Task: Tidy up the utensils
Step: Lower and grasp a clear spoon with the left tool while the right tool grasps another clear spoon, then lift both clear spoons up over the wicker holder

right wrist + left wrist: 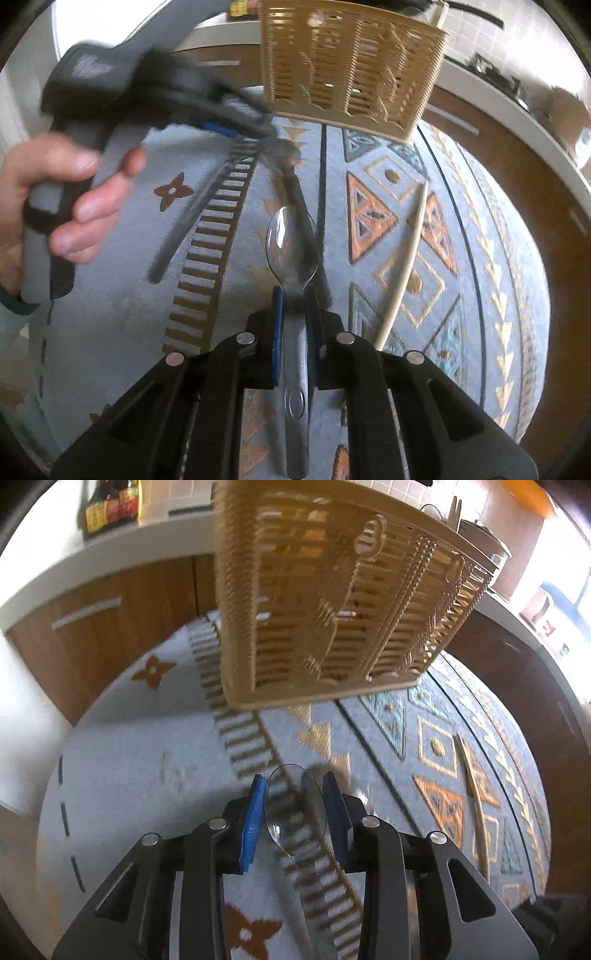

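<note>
While the right gripper (294, 306) clamps the neck of one clear plastic spoon (293, 243), the left gripper (294, 805), part-open, straddles another clear spoon's bowl (295, 801); whether it grips is unclear. Next, I judge: carry both toward the beige slatted plastic basket (351, 62) at twelve o'clock.

A patterned rug (155, 760) lies below wooden cabinets (110, 627), sauce bottles (110, 509) on the counter.

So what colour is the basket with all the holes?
The basket is tan, like straw, with slatted sides. The right wrist view shows it best.
</note>
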